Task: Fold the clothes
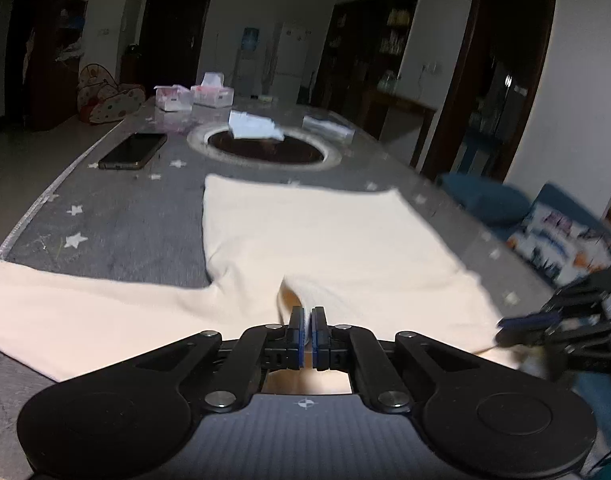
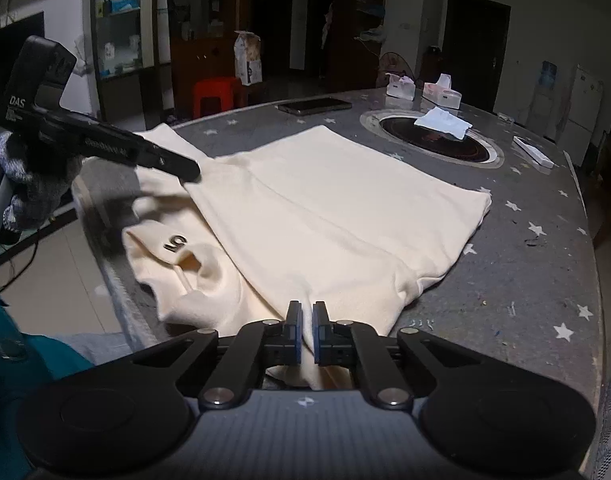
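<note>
The table (image 2: 525, 280) is the biggest thing before me, grey with white stars, and the cream shirt (image 2: 325, 208) lies spread over its near half, body flat, one sleeve (image 1: 85, 312) stretched out to my left along the near edge. The neck end hangs toward me over the rim, bunched, with a small "5" mark (image 2: 175, 243) showing.

My left tongs (image 1: 307, 320) are pressed together on a ridge of cloth near the collar. My right tongs (image 2: 305, 316) are likewise clamped on the shirt's near edge, fabric running down between the pads.

I judge a fold is in hand, with both grips on the near end. To do it well I would keep both pinches firm and level, hold the cloth taut between them so no slack wrinkles, and mind the loose sleeve so it does not drag crooked.

Farther off, a round recess (image 2: 431, 138) is sunk in the tabletop and a crumpled white cloth (image 2: 443, 122) lies across its rim. Two tissue boxes (image 1: 193, 98) stand behind it, tissue poking from one. A phone (image 1: 131, 151) lies flat at the left.
</note>
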{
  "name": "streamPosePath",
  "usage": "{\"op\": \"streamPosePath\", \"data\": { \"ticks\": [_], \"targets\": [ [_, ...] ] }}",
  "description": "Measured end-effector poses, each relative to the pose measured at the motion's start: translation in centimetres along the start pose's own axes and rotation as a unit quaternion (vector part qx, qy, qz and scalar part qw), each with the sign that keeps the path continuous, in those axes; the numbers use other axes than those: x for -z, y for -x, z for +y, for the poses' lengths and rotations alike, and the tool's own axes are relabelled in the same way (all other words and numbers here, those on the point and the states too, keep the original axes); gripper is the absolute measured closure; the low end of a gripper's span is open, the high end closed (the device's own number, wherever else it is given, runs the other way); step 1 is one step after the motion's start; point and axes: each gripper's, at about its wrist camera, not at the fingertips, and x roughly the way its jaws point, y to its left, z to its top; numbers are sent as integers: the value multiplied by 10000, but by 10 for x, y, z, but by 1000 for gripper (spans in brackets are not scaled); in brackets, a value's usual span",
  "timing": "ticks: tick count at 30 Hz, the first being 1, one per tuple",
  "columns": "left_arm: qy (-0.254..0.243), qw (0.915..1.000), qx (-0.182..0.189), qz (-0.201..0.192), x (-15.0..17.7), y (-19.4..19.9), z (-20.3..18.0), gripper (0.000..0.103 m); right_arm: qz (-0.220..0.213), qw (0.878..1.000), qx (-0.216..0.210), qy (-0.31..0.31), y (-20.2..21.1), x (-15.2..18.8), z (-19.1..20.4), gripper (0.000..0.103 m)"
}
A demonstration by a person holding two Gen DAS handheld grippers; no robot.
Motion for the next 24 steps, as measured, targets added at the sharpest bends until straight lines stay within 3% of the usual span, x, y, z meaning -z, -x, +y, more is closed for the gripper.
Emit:
{"op": "streamPosePath", "data": {
  "ticks": [4,6,10,17,24],
  "targets": [
    [-43,9996,-130,251,6,-6,3,98,166,9996,-215,-2,-1,3,-4,98],
    [-44,9988,-218,432,11,-12,5,96,213,9994,-277,-26,-2,5,-3,92],
    [-187,9991,-284,255,6,-3,3,95,75,9992,-366,-151,8,0,-8,91],
    [-288,9996,2,27,-7,-21,-9,95,-197,9977,211,-608,-12,-18,-35,91],
    [-54,9998,-172,12,-1,-24,3,95,-77,9958,337,-850,-47,-13,-43,91]
  ]
}}
